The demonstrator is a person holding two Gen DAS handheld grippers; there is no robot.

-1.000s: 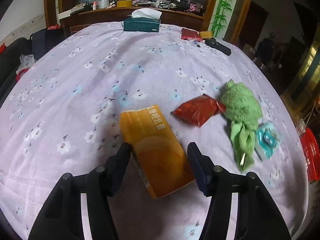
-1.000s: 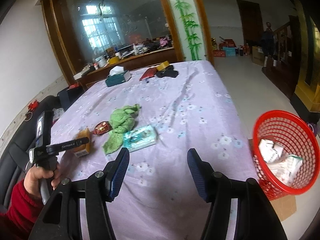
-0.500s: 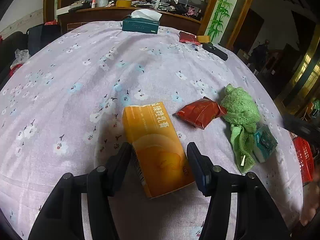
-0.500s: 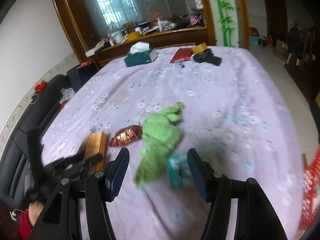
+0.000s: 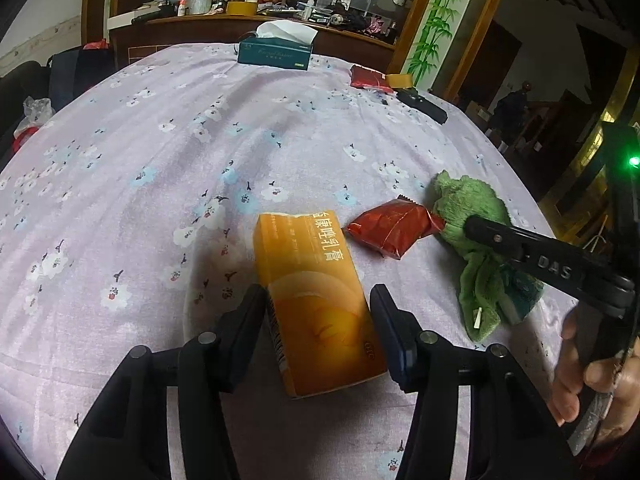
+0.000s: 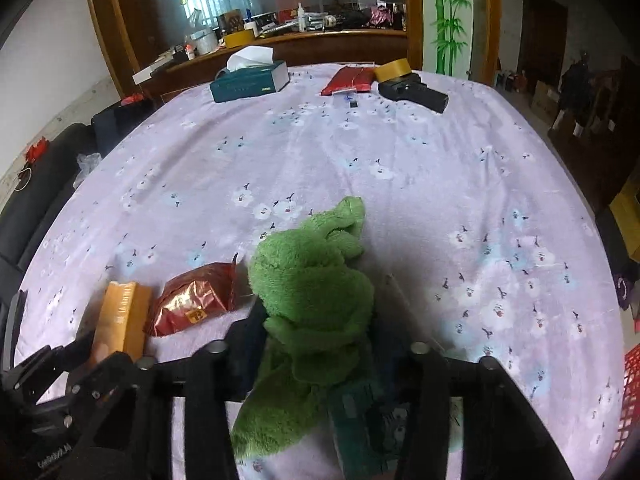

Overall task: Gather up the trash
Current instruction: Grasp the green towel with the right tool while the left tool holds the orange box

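Note:
An orange box lies flat on the lilac flowered tablecloth between the fingers of my left gripper. Its jaws are closing, with the pads right beside the box's long sides. A red snack packet lies just right of the box. My right gripper is low over a green cloth and a teal packet. Both sit between its closing jaws, and the cloth hides its fingertips. In the left wrist view one right finger crosses the cloth.
A teal tissue box, a red pouch, a tape roll and a black device sit at the table's far end. A red mesh basket shows at the right edge. A hand holds the right gripper's handle.
The right gripper swung left from beside the basket, came down over the green cloth and teal packet, and its jaws narrowed. The left gripper stayed at the orange box, jaws slightly narrower.

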